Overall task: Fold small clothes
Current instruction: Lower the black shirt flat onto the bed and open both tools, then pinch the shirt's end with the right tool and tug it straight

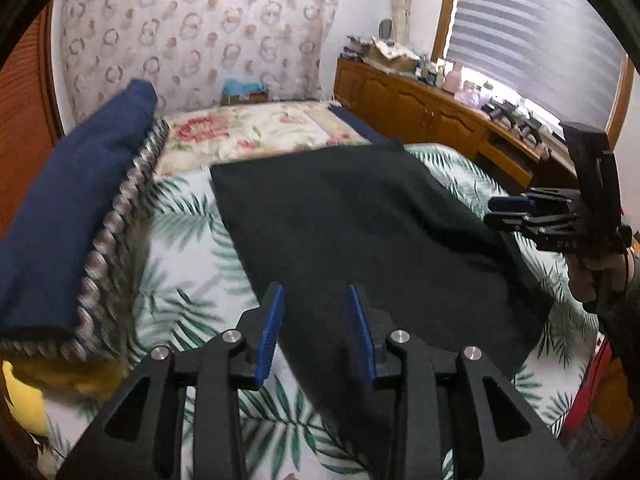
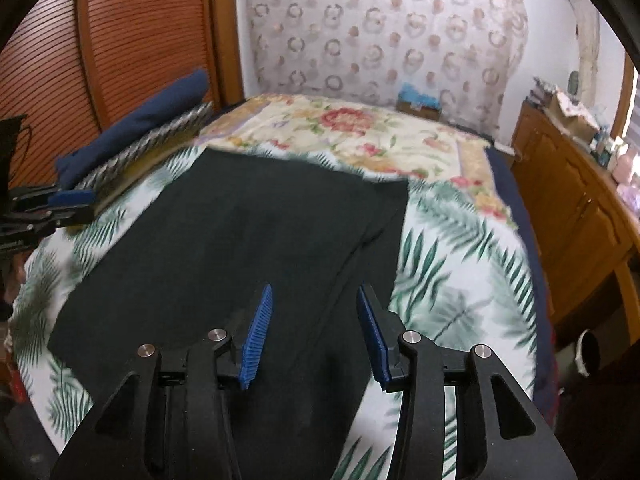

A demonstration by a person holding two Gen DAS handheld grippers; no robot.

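Both your left gripper and right gripper hang with jaws parted and empty over the near edge of the dark flat cloth garment, whose long axis runs away across the leaf-print bedsheet.

garment on bedsheet, stack left

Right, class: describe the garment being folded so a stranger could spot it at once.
Start at the bed with the palm-leaf sheet. The black garment lies flat across its middle. Unlike the navy cloth piled at the left edge, it is spread out, plain and nearly black.
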